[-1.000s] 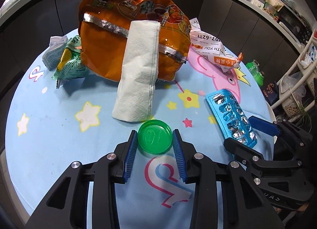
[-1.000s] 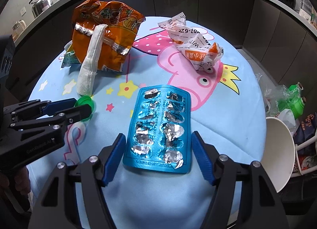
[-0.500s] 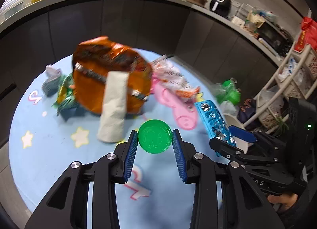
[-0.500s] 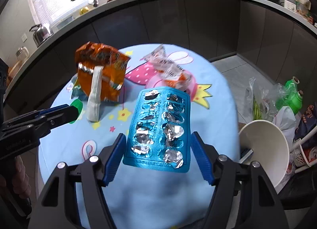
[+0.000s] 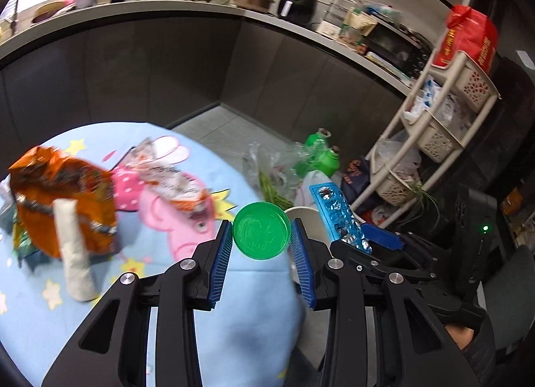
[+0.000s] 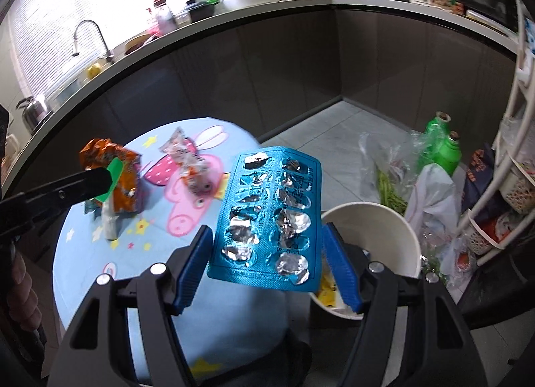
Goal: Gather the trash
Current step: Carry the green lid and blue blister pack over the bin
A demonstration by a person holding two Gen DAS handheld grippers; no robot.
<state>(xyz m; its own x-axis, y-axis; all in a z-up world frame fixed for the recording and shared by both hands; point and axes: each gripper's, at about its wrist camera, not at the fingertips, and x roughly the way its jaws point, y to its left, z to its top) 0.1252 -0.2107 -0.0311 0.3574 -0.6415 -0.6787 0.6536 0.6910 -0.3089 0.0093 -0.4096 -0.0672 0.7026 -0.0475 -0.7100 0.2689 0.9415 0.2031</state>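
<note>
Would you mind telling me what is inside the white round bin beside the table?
In the right wrist view, the white round bin shows yellow scraps at its bottom. The blue blister pack, clamped in the right gripper, covers much of the rest.

A round green cap (image 5: 261,235) sits pinched between the left tongs (image 5: 261,243), raised clear of the desk (image 5: 187,320). A blue blister pack (image 6: 271,223) with torn foil pockets is clamped flat in the right tongs (image 6: 267,253), beside a white paper cup (image 6: 394,219). An orange snack bag (image 5: 63,193), a folded white tissue (image 5: 72,253) leaning against it, and a crumpled white wrapper (image 5: 174,183) lie on the desk.
</note>
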